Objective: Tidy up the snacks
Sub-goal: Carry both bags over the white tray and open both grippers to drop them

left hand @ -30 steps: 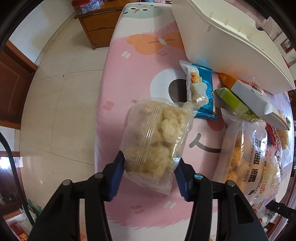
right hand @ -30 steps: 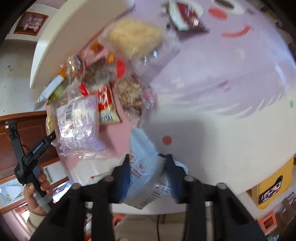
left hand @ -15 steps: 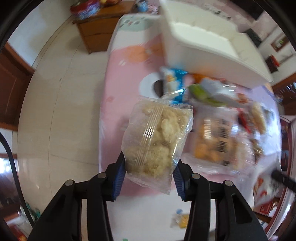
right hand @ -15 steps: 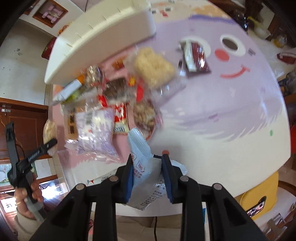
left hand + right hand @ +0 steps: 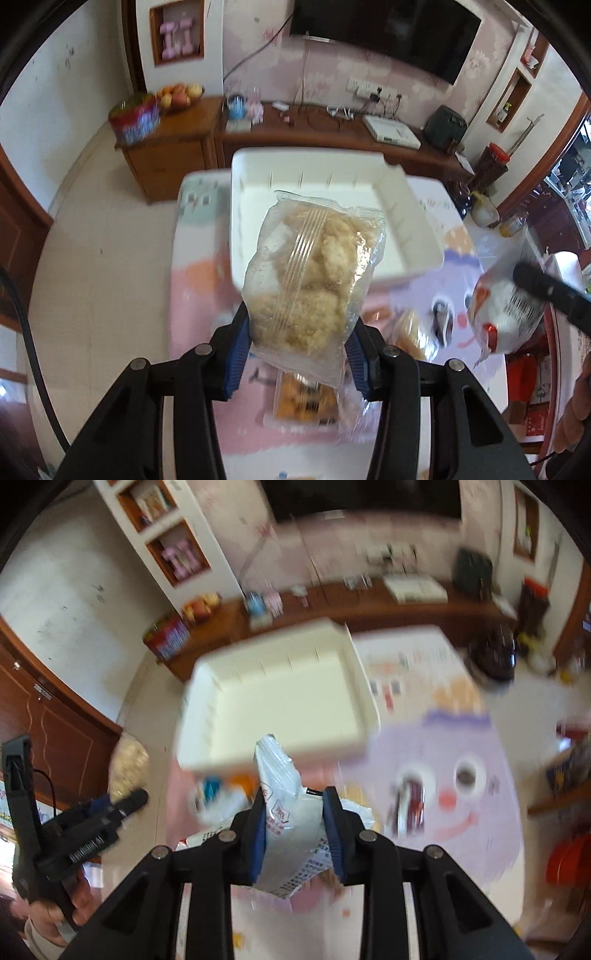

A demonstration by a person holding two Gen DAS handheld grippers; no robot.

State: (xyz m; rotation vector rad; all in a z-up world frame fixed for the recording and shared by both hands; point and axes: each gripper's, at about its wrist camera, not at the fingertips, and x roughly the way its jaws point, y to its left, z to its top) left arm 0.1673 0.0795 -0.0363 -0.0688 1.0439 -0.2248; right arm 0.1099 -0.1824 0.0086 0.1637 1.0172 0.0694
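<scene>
Left wrist view: left tongs [image 5: 300,347] pinch a clear bag of pale puffed snacks [image 5: 314,280], long axis running forward, raised above the tabletop [image 5: 192,295]. White bin [image 5: 406,229] lies straight ahead, open side up. Right tongs [image 5: 295,830] clamp a white snack packet [image 5: 291,812], bin [image 5: 280,701] ahead; both look about equally near.

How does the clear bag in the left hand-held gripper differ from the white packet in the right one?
The clear plastic bag of pale crumbly snacks is see-through, showing its contents; the white printed foil packet is opaque, with red marks and a barcode.
The clear bag looks full and broad, bulging wider than its pads; the white packet looks crumpled and pinched narrow.
Shared: each is clamped in its own hand-held gripper, left and right, in front of the white plastic bin.
</scene>
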